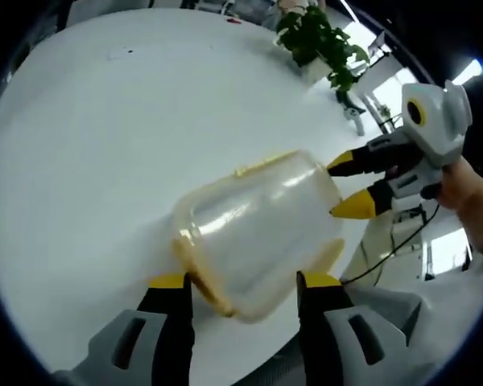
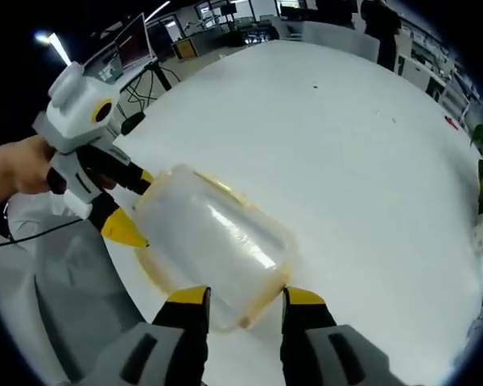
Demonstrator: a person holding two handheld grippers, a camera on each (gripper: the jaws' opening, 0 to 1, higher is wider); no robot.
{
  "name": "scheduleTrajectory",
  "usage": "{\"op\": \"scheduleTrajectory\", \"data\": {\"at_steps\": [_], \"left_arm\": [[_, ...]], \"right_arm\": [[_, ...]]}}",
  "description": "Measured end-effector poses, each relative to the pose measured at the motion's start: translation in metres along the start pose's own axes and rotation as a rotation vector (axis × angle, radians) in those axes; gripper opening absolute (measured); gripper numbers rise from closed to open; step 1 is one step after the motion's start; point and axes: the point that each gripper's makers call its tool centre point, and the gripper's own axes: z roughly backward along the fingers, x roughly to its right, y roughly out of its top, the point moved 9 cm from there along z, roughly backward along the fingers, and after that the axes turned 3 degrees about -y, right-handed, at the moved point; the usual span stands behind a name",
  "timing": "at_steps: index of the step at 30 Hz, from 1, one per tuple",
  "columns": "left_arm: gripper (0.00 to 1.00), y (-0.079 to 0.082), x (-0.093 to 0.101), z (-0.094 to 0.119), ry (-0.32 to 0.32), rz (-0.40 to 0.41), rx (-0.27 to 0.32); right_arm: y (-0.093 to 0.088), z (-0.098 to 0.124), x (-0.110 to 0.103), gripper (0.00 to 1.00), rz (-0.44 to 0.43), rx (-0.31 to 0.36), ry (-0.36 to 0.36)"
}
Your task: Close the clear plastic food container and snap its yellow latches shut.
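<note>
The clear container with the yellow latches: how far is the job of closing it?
Done: the container looks assembled, its yellow-edged lid rim against the body. In hand: it is held above the white table between the left gripper, at the lid end, and the right gripper, at the opposite end. Left: whether the latches are snapped is too blurred to tell, so pressing them shut probably remains.

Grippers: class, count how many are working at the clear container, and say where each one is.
2. The left gripper straddles one end of the clear container on the white table; the right gripper is at the opposite end. None seem hidden.
</note>
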Motion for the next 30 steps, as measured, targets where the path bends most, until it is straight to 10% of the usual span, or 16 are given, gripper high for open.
{"op": "scheduleTrajectory", "data": {"at_steps": [2, 3, 30], "left_arm": [[0.47, 0.002, -0.004, -0.006, -0.055, -0.02, -0.032], [0.47, -0.005, -0.001, -0.015, -0.055, 0.095, -0.048], [0.49, -0.002, -0.006, -0.003, -0.068, 0.035, -0.004]], "right_arm": [[0.002, -0.001, -0.001, 0.33, 0.002, 0.013, 0.004], [0.005, -0.001, -0.004, 0.32, -0.032, 0.027, -0.002], [-0.002, -0.002, 0.004, 0.32, -0.084, 0.008, 0.06]]}}
